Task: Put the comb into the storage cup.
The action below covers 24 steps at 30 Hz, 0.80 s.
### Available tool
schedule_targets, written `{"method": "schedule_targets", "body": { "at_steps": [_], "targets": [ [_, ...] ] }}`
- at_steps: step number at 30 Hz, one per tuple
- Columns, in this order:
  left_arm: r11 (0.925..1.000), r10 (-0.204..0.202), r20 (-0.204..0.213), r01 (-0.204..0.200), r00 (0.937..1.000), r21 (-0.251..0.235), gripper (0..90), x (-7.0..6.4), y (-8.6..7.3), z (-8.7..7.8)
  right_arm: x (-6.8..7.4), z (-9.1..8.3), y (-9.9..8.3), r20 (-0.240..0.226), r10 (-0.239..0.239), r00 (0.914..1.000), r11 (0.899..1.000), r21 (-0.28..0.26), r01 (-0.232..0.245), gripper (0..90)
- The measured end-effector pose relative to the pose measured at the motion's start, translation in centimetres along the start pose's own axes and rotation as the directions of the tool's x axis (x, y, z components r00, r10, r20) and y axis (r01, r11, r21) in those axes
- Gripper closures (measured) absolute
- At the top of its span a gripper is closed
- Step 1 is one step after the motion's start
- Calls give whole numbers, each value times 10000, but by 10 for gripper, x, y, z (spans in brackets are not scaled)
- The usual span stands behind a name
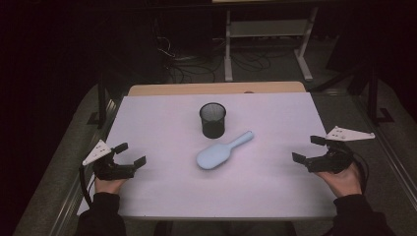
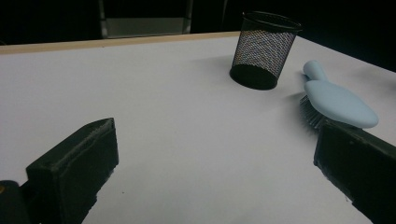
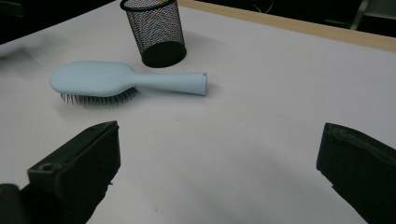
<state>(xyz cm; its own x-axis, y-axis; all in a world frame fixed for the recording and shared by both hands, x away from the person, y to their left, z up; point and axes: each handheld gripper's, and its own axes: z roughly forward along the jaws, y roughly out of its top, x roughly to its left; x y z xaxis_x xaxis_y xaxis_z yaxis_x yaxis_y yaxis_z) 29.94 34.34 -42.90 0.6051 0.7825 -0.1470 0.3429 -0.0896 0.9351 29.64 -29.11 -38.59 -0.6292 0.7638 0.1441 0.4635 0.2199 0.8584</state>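
Note:
A light blue hairbrush lies bristles down at the middle of the white table, its handle pointing to the back right. Just behind it stands a black mesh cup, upright. My left gripper rests open near the table's left edge, nothing between its jaws. My right gripper is open near the right edge, also with nothing in it. The left gripper view shows the cup and the brush ahead to the right. The right gripper view has the brush and cup ahead to the left.
A wooden strip runs along the table's far edge. Beyond it, on the dark floor, stand a white metal frame and loose cables. Bare tabletop separates each gripper from the brush.

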Motion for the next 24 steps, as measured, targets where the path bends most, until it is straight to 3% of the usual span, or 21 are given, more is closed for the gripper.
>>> {"method": "schedule_targets", "body": {
  "at_steps": [24],
  "targets": [
    [9997, 194, 49, -194, 9998, -127, 0, -2, 0, -2, 2, 15, 32, -421, -360, 9985, 9969, 690, 388, 0]
  ]
}}
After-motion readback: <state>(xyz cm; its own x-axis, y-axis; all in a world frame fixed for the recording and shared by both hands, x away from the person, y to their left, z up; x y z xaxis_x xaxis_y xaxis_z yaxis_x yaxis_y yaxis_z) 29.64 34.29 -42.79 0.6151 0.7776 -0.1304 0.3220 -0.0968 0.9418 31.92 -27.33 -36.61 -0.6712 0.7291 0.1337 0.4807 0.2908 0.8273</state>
